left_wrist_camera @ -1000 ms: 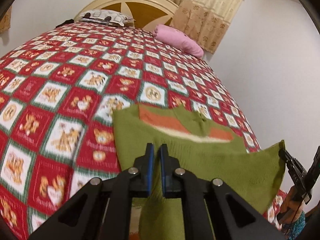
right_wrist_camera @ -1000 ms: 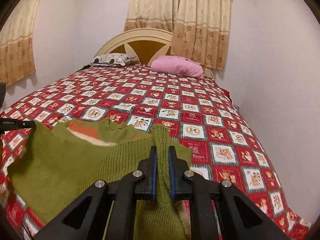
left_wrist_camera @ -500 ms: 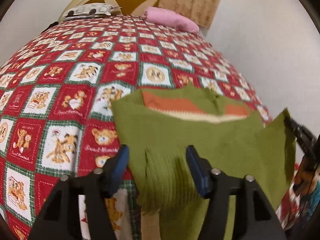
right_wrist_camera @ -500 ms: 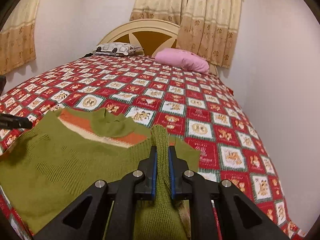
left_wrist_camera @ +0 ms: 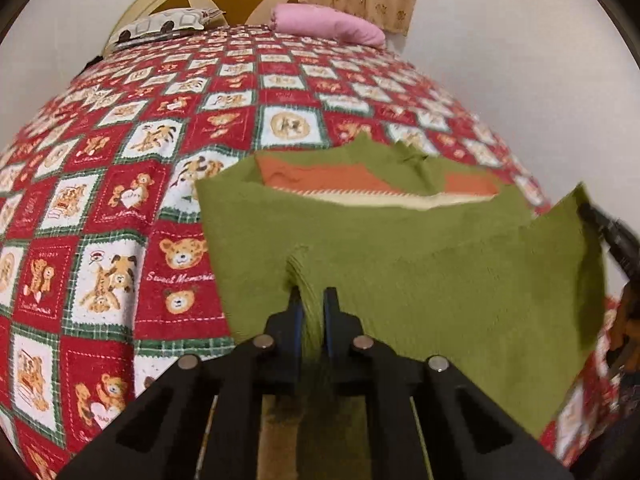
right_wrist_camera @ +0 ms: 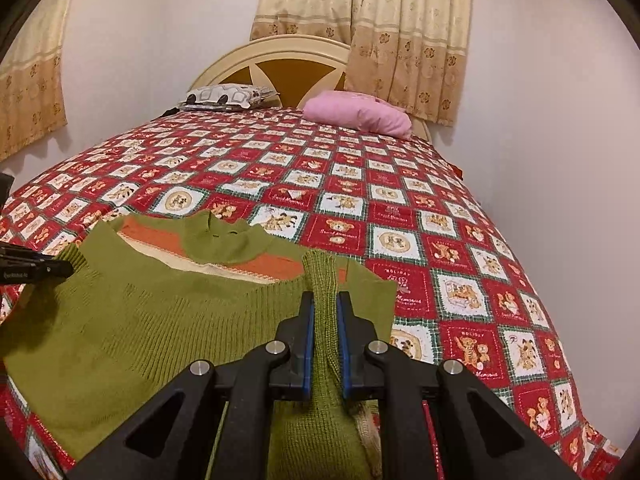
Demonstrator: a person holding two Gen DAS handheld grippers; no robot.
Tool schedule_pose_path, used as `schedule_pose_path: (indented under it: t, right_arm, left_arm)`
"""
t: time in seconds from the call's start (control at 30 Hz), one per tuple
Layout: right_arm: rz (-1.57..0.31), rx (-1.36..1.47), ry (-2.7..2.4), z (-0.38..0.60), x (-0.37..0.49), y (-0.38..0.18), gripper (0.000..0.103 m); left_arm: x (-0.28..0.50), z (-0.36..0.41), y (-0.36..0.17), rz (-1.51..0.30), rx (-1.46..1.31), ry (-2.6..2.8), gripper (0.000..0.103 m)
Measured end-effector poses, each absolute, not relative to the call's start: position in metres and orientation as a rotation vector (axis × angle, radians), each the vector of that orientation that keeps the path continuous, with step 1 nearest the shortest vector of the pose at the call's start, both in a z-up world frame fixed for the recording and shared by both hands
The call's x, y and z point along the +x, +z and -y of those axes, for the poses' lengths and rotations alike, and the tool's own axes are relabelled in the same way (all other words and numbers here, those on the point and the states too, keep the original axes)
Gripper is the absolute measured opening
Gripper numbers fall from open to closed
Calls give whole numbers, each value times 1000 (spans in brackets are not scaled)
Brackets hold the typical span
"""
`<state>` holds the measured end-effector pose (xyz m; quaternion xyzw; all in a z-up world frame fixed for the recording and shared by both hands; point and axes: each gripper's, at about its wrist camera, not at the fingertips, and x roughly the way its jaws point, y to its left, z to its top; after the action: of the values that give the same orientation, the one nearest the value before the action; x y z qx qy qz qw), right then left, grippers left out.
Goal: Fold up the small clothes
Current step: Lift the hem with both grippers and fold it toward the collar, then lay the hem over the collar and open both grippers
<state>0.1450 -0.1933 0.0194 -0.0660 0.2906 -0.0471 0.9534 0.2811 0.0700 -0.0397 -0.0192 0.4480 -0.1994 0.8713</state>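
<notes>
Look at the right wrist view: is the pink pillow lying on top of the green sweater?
No. The pink pillow lies by the headboard, far from the green sweater.

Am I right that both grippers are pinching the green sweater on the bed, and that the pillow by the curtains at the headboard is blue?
Not quite: the pillow by the curtains is pink, not blue, as the right wrist view shows. The rest holds: the left gripper and the right gripper each pinch a fold of the green sweater on the bed.

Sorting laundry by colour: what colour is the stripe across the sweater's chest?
Orange above a cream band, on the green sweater; clearest in the right wrist view.
</notes>
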Motion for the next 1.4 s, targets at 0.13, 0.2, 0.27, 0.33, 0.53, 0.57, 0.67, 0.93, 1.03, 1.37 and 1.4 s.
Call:
schedule_pose_path:
  t: [0.13, 0.2, 0.27, 0.33, 0.53, 0.57, 0.67, 0.93, 1.03, 1.37, 1.4]
  right_arm:
    - [-551, -151, -96, 194, 153, 39, 9]
    - [-532, -165, -109, 193, 163, 47, 9]
    - [-524, -163, -120, 197, 176, 51, 9]
    - [-517, -160, -140, 203, 197, 52, 9]
    - [-562, -117, -208, 222, 262, 14, 9]
    - [-590, -109, -226, 225, 273, -1, 9]
    - [-690, -95, -248, 235, 290, -42, 10]
    - [-827, -28, -225, 249, 306, -66, 17]
    - [-816, -14, -211, 250, 302, -64, 18]
    - [-606, 123, -284, 266, 174, -4, 18]
    - [-622, 89, -255, 255, 166, -5, 18]
  left_arm:
    - [298, -81, -17, -918, -141, -402, 9]
    - [312, -83, -5, -905, -161, -371, 9]
    - [329, -80, 5, -878, -168, -348, 9]
    - [345, -77, 9, -861, -172, -329, 9]
    - [396, -56, -8, -821, -151, -218, 8]
    - [404, -50, -20, -821, -135, -186, 6]
    - [415, -46, -54, -871, -110, -134, 6]
    - [410, -40, -75, -853, -44, -69, 28]
    - [411, -46, -75, -857, -59, -50, 39]
    - [413, -75, -84, -879, -267, -67, 59]
    - [412, -72, -83, -878, -254, -63, 59]
